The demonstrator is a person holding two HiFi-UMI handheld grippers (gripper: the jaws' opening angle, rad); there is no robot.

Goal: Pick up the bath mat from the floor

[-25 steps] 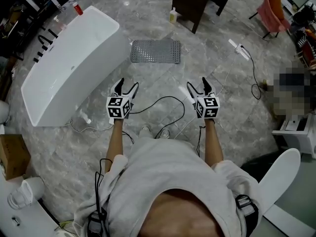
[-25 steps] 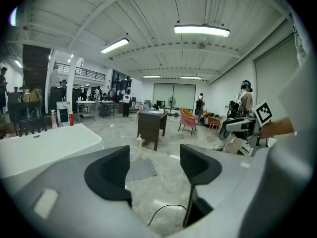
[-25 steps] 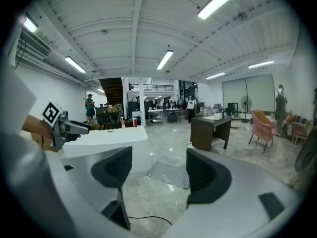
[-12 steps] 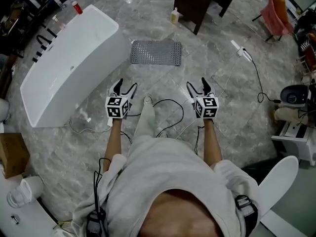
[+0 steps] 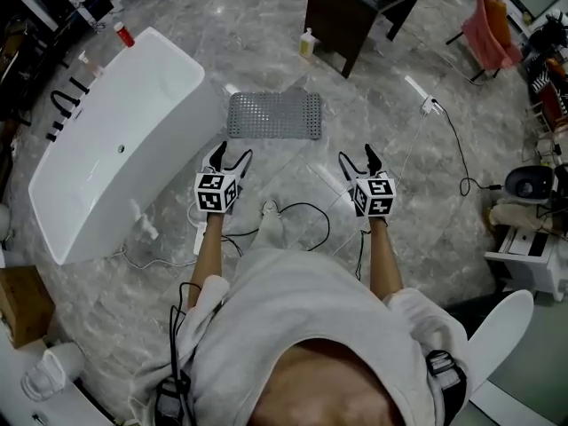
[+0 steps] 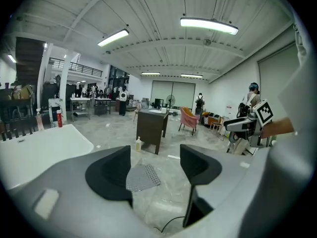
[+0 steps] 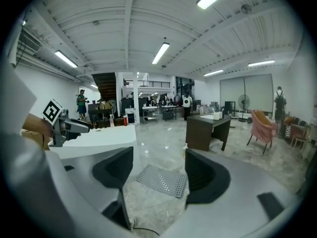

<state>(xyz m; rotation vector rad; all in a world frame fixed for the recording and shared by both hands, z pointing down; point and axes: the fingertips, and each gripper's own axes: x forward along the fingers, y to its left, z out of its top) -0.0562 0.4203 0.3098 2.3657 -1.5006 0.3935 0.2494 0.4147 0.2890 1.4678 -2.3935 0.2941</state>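
Note:
The grey perforated bath mat (image 5: 273, 115) lies flat on the marble floor beside the bathtub, ahead of both grippers. In the left gripper view the mat (image 6: 142, 177) shows between the jaws, still at a distance; the right gripper view frames the mat (image 7: 163, 180) the same way. My left gripper (image 5: 229, 157) is open with nothing between its fingers, short of the mat's near left corner. My right gripper (image 5: 358, 161) is open and empty too, off the mat's near right side. Both are held out at arm's length above the floor.
A white bathtub (image 5: 106, 140) stands left of the mat. A dark wooden cabinet (image 5: 342, 11) with a bottle (image 5: 307, 43) beside it is behind the mat. A black cable (image 5: 306, 216) loops on the floor under my arms. A power strip (image 5: 424, 96) and its cord lie to the right.
Both grippers have travelled forward toward the mat, which now lies closer to them in the head view. A foot has stepped forward between my arms. The jaws keep the same spread.

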